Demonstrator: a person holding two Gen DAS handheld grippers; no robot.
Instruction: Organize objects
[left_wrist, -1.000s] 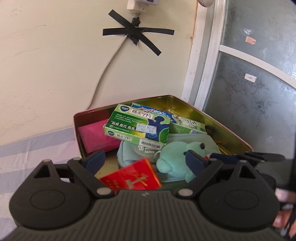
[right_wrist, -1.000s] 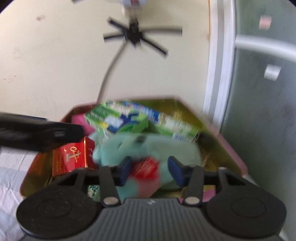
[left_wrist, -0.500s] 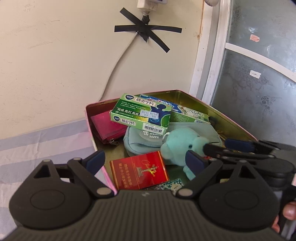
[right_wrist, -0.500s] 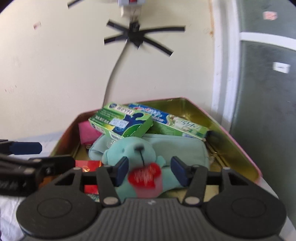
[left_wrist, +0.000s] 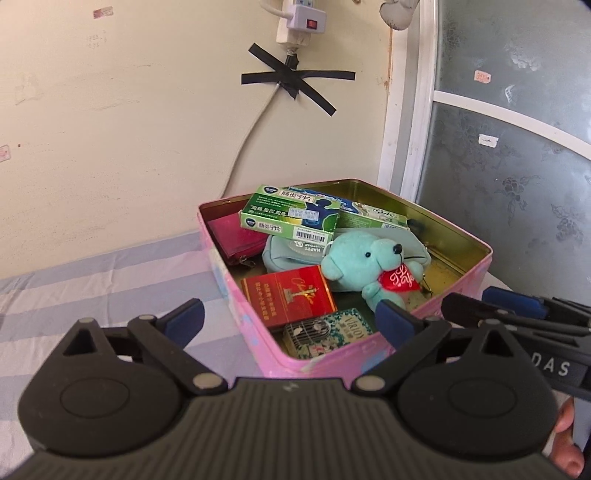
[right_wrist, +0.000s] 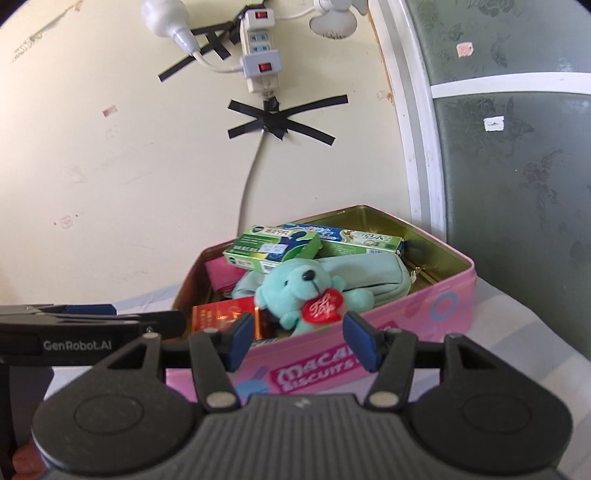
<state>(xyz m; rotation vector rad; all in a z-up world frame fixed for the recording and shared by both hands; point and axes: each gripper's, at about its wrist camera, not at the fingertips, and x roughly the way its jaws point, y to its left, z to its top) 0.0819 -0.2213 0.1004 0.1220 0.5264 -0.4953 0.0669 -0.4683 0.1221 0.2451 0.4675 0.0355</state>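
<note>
Pink tin (left_wrist: 467, 275), lettered for biscuits on its side, sits on my striped cloth (left_wrist: 110, 269) against the cream wall (left_wrist: 110, 129), and it is already well stocked. Seen from my left tongs, a teal bear (left_wrist: 364, 260) with a red heart on its chest lies at the middle of the tin, resting on a pale blue pouch (left_wrist: 286, 251). At 7 o'clock from the bear lies a red packet (left_wrist: 290, 295), and at 6 o'clock, near the closest corner, a small patterned green box (left_wrist: 327, 332). A green medicine carton (left_wrist: 290, 216) is propped at 11 o'clock, with a long toothpaste box (left_wrist: 373, 218) behind it at 1 o'clock and a magenta purse (left_wrist: 232, 236) at 10 o'clock.

My left tongs (left_wrist: 291, 319) hang released, fingers spread wide, gripping nothing, just short of the tin's near corner. My right tongs (right_wrist: 301, 341) are likewise parted and empty, poised at the tin's near wall, the bear just beyond the tips. A power strip (right_wrist: 260, 51) is taped to the wall at 12 o'clock.
</note>
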